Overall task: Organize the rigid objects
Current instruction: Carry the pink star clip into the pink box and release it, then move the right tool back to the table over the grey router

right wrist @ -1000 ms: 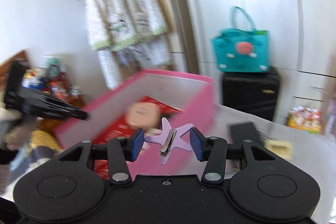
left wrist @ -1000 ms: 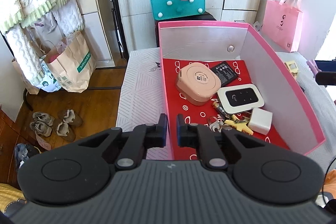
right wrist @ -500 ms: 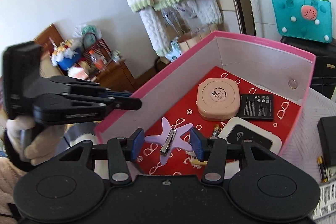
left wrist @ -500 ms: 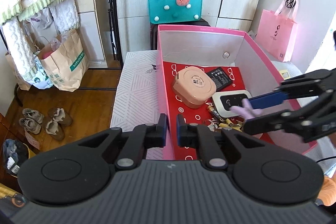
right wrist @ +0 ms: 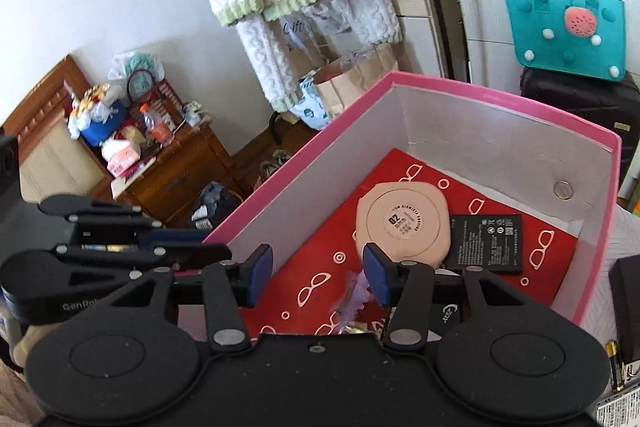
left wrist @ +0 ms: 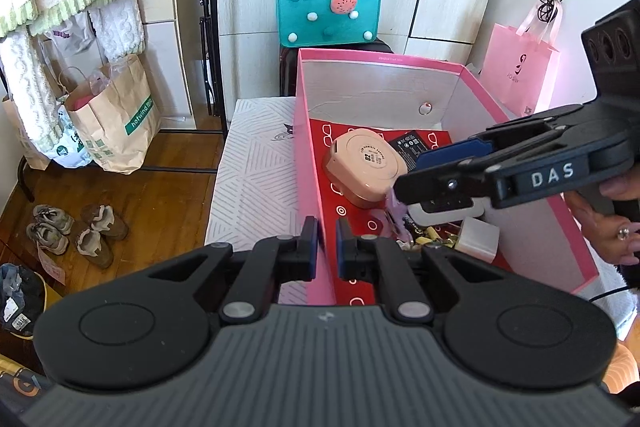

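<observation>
Two grippers are seen at a pink box (left wrist: pixel 516 187) with a red patterned floor. The left gripper (left wrist: pixel 327 251) is held at the box's near wall, which passes up between its fingers; its jaws are almost closed, and whether the wall is pinched cannot be told. The right gripper (right wrist: pixel 316 277) is held over the inside of the box, and its jaws have just been opening. A purple star clip (right wrist: pixel 354 293), blurred, is seen below the right finger, no longer gripped, just above the red floor. In the left view the clip (left wrist: pixel 394 215) appears beneath the right gripper's (left wrist: pixel 414 173) fingers.

Inside the box a round peach case (right wrist: pixel 402 223) lies near the middle, with a black battery (right wrist: pixel 486 243) touching it on one side. A white router (left wrist: pixel 448 211), a white charger (left wrist: pixel 478 239) and small yellow pieces lie nearer, partly hidden by the right gripper. The person's hand (left wrist: pixel 608 223) is seen on the handle. A teal bag (left wrist: pixel 330 11) stands on a dark case behind the box, and a pink bag (left wrist: pixel 520 71) hangs beside it.
</observation>
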Available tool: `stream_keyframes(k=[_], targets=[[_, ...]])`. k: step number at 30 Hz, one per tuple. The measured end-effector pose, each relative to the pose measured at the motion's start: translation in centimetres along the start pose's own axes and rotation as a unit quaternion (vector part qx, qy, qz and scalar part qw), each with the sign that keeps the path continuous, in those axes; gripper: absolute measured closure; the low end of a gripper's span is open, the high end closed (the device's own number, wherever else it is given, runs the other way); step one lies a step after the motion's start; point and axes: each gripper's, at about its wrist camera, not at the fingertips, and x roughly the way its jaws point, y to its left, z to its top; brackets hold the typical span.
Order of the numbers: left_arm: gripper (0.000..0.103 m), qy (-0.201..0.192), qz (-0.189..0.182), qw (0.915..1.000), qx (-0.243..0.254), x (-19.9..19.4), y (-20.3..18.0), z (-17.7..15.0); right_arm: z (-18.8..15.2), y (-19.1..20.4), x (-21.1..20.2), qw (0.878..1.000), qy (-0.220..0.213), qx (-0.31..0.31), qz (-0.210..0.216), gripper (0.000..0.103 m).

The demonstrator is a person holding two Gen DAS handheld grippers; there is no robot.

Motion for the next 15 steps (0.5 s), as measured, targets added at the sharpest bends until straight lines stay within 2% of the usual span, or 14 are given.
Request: stream_keyframes(k=[8,15], targets=[[0.095,0.001,0.001,1.0,0.0,0.0,0.1,0.0,-2.1,-1.2,-4.6,0.999,-0.037,0.013,-0.008,0.045],[0.095,0.002,0.008,1.0,-0.004,0.1,-0.1,0.0,-4.8,-3.3,-11.3,0.993,-0.095,0.022,-0.07,0.043]])
